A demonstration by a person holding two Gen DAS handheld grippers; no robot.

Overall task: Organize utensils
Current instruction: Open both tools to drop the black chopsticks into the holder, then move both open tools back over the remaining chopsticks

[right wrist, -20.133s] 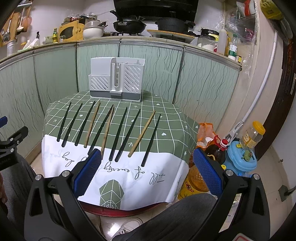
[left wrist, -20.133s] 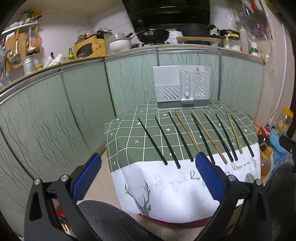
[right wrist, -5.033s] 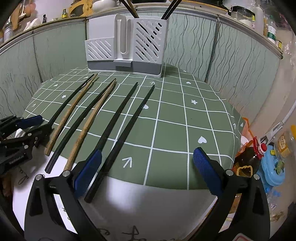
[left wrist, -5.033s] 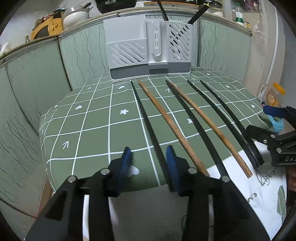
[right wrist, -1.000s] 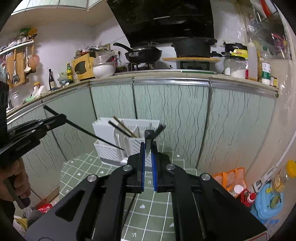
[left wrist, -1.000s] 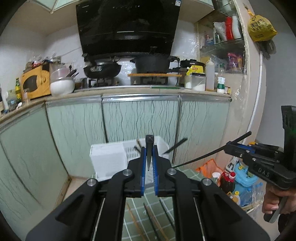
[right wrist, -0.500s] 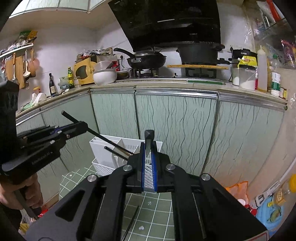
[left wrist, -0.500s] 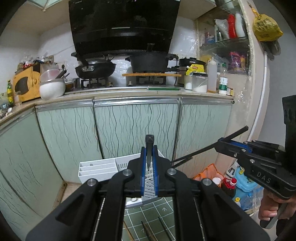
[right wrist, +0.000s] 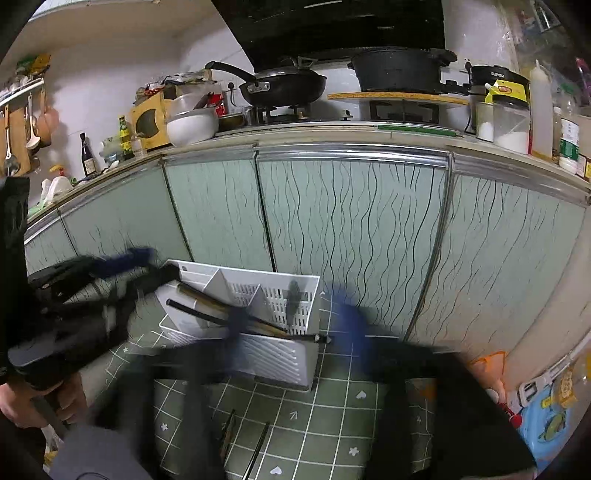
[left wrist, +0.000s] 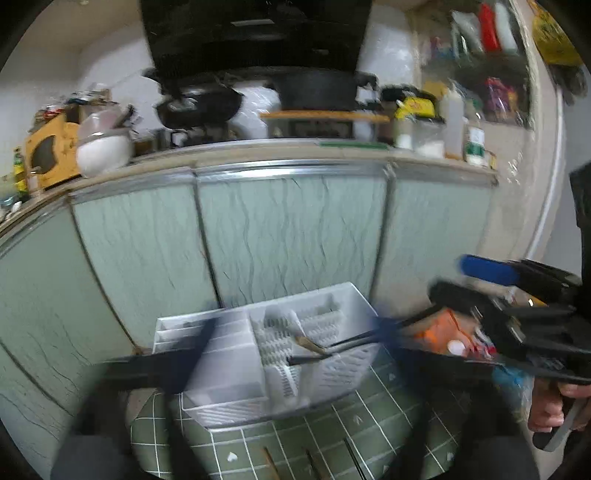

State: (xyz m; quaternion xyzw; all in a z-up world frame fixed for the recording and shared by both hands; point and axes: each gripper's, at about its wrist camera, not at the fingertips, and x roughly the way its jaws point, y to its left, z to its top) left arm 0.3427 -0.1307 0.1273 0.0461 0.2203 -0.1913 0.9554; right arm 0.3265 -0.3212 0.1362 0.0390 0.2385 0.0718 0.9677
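At twelve o'clock on the worktop (right wrist: 332, 417), the white caddy (right wrist: 280, 354) already holds several chopsticks (right wrist: 207, 317); both tongs, left (left wrist: 288, 354) and right (right wrist: 295, 332), are opening, nothing between them. A few chopsticks remain at six o'clock (right wrist: 258, 450).

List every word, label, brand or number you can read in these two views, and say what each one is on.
"SUPOR": on the black appliance on the counter, right wrist view.
Labels on the counter bottles and dark bottle: too small to read.
Yellow-lidded jar: no readable print.
Left wrist view: blurred, nothing readable; the yellow bag shows no legible print.
Tablecloth: only arrows, hearts and stars, no words.
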